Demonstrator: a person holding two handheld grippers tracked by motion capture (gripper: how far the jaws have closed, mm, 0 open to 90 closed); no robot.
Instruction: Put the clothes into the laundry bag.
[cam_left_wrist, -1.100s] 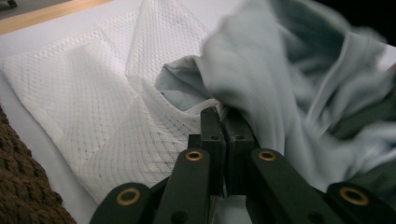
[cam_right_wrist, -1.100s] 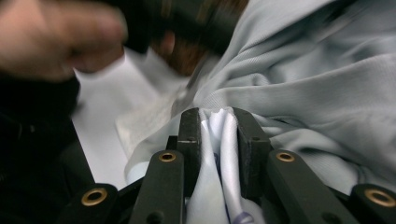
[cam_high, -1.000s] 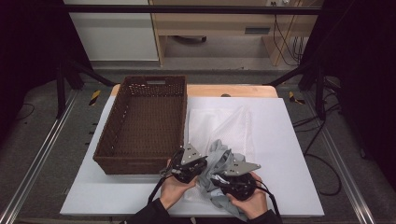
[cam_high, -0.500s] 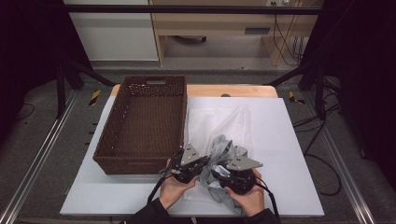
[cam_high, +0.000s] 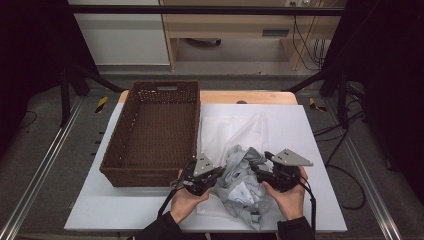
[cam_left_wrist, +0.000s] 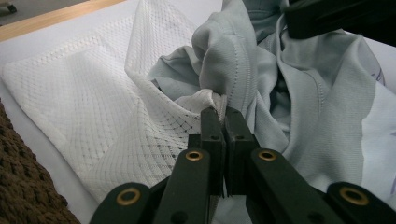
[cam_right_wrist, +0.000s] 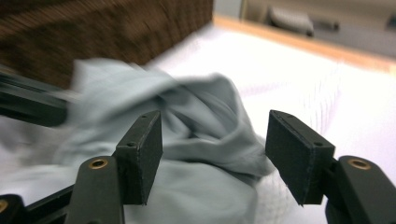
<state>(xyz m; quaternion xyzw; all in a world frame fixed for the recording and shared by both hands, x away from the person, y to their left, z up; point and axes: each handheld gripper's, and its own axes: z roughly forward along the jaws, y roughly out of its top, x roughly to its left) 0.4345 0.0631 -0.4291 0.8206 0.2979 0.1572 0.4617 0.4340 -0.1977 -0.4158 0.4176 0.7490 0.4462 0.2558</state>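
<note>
High view: a crumpled pale grey cloth garment (cam_high: 240, 182) lies on the white table (cam_high: 310, 130) between both grippers, beside a brown wicker basket (cam_high: 155, 132). Left gripper view: the left gripper (cam_left_wrist: 219, 119) is clamped on the white mesh laundry bag (cam_left_wrist: 93, 107). Right gripper view: the right gripper (cam_right_wrist: 215, 154) has just been opening; its jaws stand apart around the garment without pressing it.

Both forearms in dark sleeves come in from the near edge of the high view, each hand wrapped around a black two-jaw gripper with a grey three-cornered plate on top. The left gripper (cam_high: 212, 176) sits angled toward the right, its fingers (cam_left_wrist: 211, 135) pressed together on a fold of white mesh fabric (cam_left_wrist: 140, 126). The right gripper (cam_high: 256, 167) points left toward the other, level with it and a little apart; its fingers (cam_right_wrist: 140, 154) have just been opening and stand wide, pressing on nothing
</note>
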